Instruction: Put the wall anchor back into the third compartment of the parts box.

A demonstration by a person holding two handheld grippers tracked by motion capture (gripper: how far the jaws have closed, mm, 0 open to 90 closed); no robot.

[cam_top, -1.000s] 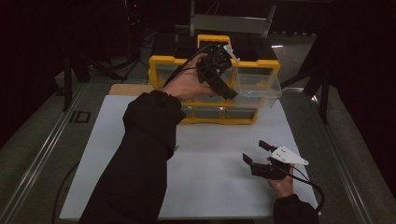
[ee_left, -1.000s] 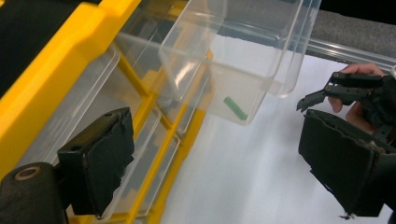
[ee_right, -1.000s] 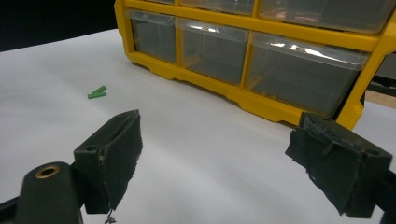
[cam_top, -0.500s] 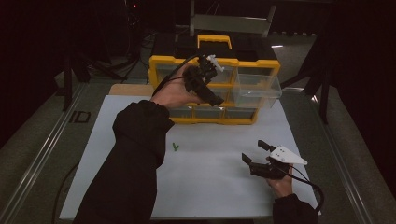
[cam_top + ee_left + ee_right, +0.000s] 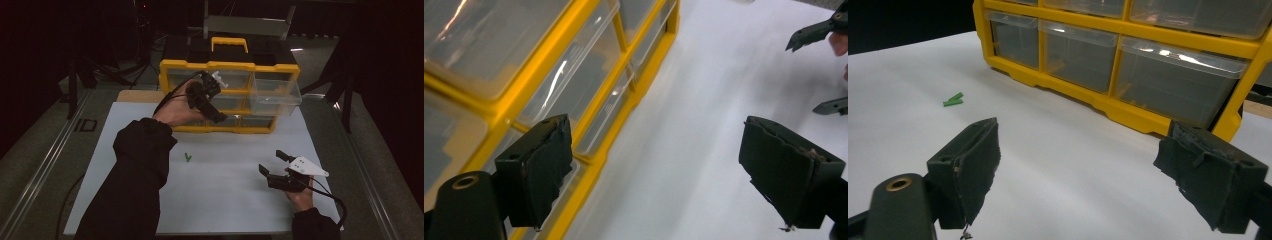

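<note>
L gripper [image 5: 216, 102] jaws apart, empty, right at organizer [image 5: 230, 67] front; R gripper [image 5: 272, 162] jaws apart, empty, well clear of it; green bit [image 5: 188, 157] between.

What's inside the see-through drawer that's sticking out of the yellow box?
The pulled-out drawer of the yellow box looks empty: its clear walls show nothing inside. The dim light could hide something tiny.

Dark room, black surround. Grey desk [image 5: 60, 150] under white sheet [image 5: 225, 195]; metal rail [image 5: 45, 165] along edge. Dim overhead light.
</note>
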